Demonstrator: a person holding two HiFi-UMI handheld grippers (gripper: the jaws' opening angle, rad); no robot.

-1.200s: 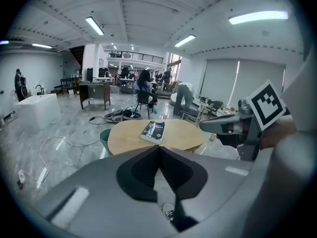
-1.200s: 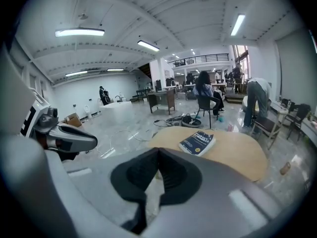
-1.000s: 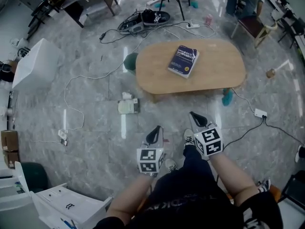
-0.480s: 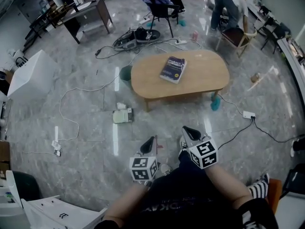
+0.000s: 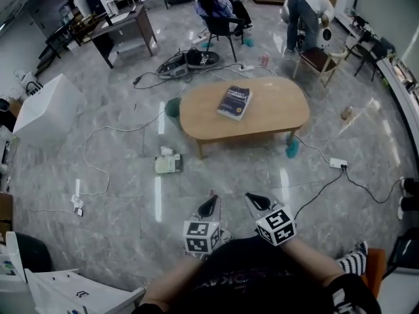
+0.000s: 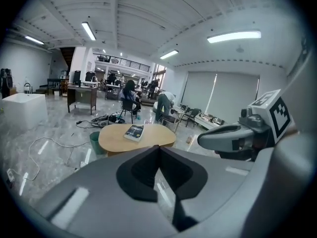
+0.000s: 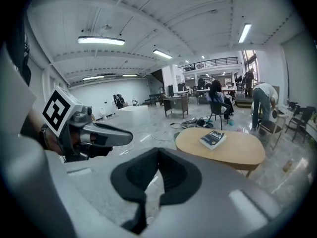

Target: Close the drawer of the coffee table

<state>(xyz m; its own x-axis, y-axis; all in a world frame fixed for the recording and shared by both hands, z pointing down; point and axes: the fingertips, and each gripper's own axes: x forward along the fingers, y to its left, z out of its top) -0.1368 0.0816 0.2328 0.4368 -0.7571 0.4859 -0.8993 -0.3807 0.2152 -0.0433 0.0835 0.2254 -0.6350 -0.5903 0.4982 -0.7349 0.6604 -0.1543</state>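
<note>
Jaws on both grippers are pressed together with nothing between them. The left gripper (image 5: pixel 210 205) and the right gripper (image 5: pixel 256 201) are held side by side, low in the head view just in front of the person's dark-clothed body (image 5: pixel 242 277), both pointing toward the coffee table (image 5: pixel 278 113). Each gripper's own view shows its dark pads meeting in a thin line over bare floor, with the other gripper alongside. The table, oval and light wood, stands well apart from the grippers across a stretch of grey marble floor (image 5: pixel 216 175). A dark blue book (image 5: pixel 235 102) lies flat on its top, left of centre. From none of the views can a drawer front be made out, so whether the drawer stands open or pushed in cannot be told. A green bin (image 5: pixel 171 107) sits just beside the table's left end, and a teal object (image 5: pixel 292 149) rests on the floor by its right front leg. Between the table and the grippers, off to the left, a small pale box (image 5: pixel 167 164) lies on the floor. A white power strip (image 5: pixel 338 163) with a dark cable lies to the right. A large white cabinet (image 5: pixel 46 106) stands far left.
</note>
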